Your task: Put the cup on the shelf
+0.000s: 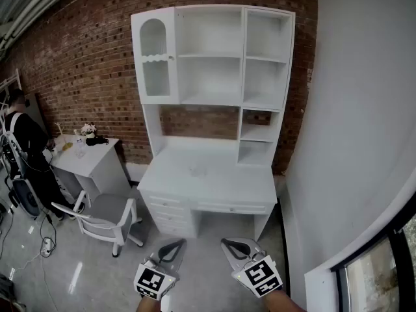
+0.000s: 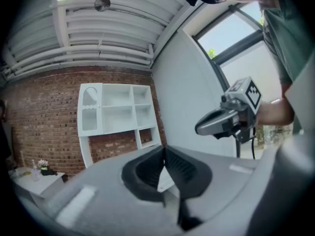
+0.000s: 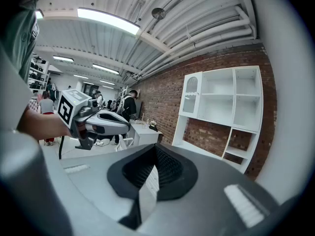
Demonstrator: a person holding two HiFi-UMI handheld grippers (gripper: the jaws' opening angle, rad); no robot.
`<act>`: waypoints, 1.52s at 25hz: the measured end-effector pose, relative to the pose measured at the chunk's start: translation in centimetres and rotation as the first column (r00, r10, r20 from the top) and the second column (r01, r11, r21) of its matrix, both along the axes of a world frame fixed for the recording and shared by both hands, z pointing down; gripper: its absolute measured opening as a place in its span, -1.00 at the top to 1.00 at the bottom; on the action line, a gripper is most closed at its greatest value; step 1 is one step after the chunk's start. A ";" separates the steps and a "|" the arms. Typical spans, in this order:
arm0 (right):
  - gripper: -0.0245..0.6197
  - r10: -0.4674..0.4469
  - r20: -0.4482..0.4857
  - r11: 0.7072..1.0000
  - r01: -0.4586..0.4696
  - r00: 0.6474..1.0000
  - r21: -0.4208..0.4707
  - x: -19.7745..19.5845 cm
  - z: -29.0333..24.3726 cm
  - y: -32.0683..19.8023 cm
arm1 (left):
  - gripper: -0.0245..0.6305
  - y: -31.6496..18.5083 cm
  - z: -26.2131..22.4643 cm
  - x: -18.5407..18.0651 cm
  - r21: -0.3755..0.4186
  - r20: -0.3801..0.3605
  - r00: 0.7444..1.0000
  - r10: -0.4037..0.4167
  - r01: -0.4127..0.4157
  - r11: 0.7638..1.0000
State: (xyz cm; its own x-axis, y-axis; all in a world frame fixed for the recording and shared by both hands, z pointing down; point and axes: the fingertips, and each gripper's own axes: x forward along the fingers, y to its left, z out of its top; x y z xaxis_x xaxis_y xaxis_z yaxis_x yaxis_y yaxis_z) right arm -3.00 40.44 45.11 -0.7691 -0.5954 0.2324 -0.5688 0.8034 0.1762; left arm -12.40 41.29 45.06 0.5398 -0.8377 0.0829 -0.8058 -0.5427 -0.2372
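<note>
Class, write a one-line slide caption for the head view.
Left claw and right claw, shut and empty, held low before a white desk with shelf unit against a brick wall.

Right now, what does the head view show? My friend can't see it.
A tall white desk with shelves stands against a brick wall, with something small and clear, maybe the cup, on top. At the bottom, the left gripper and right gripper are both shut and empty. A white chair stands at its left.
</note>
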 end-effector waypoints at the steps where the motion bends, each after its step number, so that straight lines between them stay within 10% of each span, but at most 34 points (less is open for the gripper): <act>1: 0.91 0.000 0.001 1.000 0.000 1.000 -0.002 -0.2 -0.1 -0.1 | 0.92 -0.2 -0.1 -0.3 -0.001 0.001 1.000 0.000 0.000 1.000; 38: 0.90 0.178 0.040 0.984 -0.178 0.983 -0.005 -6.1 0.1 -3.1 | 0.92 -3.4 0.4 -7.7 -0.008 -0.018 0.992 0.121 -0.121 0.993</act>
State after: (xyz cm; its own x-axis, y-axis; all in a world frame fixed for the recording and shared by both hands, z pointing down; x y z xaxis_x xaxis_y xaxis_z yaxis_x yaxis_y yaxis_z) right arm -9.10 37.30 45.22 -0.6597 -0.7232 0.2043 -0.7093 0.6890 0.1489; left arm -20.12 37.86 45.50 0.6388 -0.7652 0.0800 -0.7377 -0.6387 -0.2188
